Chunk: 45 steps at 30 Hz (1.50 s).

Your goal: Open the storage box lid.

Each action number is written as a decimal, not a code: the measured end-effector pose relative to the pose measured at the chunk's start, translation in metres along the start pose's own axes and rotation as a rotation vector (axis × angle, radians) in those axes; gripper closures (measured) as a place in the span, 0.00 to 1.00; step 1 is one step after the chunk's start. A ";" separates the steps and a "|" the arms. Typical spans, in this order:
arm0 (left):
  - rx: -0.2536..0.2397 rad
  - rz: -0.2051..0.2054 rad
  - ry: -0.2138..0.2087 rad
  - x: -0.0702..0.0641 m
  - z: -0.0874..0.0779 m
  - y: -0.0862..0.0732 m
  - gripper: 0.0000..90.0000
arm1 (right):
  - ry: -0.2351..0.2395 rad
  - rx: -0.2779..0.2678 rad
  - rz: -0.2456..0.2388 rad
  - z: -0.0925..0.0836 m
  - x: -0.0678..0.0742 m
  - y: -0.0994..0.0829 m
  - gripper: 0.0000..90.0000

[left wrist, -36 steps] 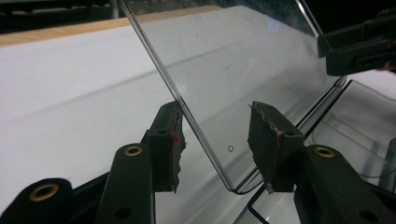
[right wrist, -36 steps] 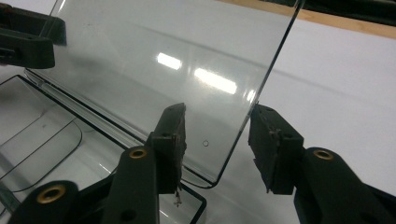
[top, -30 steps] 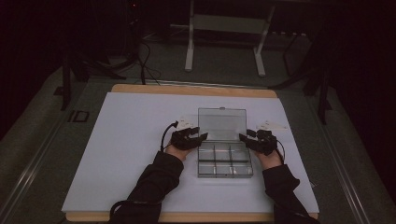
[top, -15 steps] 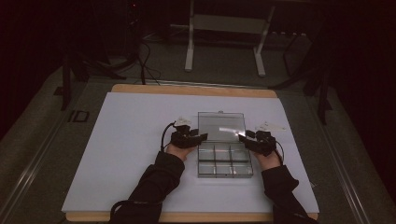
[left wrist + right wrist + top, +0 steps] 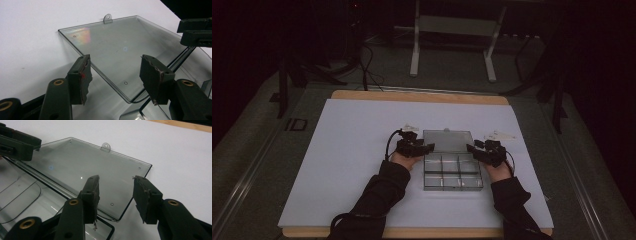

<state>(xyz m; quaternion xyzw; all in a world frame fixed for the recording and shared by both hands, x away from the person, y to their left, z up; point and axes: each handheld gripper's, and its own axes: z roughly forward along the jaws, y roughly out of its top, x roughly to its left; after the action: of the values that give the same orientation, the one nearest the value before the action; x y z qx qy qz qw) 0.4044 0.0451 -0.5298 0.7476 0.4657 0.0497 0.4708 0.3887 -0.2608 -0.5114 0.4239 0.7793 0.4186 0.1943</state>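
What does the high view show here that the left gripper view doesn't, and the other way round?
High view: the whole clear plastic box with its divided compartments, both forearms, the wooden table edge, and small pale bits on the white sheet.

Left gripper view: the left gripper close up, jaws apart astride the lid's side edge without pressing it, having just opened wider, and worn pads.

Both: the open lid lying flat with its small hang tab, and the right gripper opposite.

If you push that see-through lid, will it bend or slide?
The lid looks like thin, hard, glossy plastic, so it probably stays stiff and feels slippery. It seems hinged to the compartment box, so it would likely swing, not slide.
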 end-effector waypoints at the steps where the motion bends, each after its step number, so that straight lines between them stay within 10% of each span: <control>1: -0.001 0.002 -0.001 0.000 0.000 0.000 0.49 | 0.000 0.000 0.000 0.000 0.000 0.000 0.62; 12: -0.018 0.107 0.007 -0.009 -0.010 0.006 0.49 | 0.009 0.020 -0.017 -0.002 0.000 0.005 0.56; 26: -0.028 0.185 -0.048 -0.027 -0.022 0.012 0.10 | 0.058 0.024 -0.032 -0.008 0.003 0.015 0.22; 45: -0.029 0.285 -0.088 -0.041 -0.041 0.000 0.10 | 0.056 0.011 -0.076 -0.027 0.006 0.012 0.18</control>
<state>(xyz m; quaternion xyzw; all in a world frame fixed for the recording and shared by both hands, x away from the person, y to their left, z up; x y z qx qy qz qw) 0.3605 0.0419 -0.4927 0.8006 0.3332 0.0901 0.4897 0.3735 -0.2652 -0.4861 0.3831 0.8023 0.4183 0.1859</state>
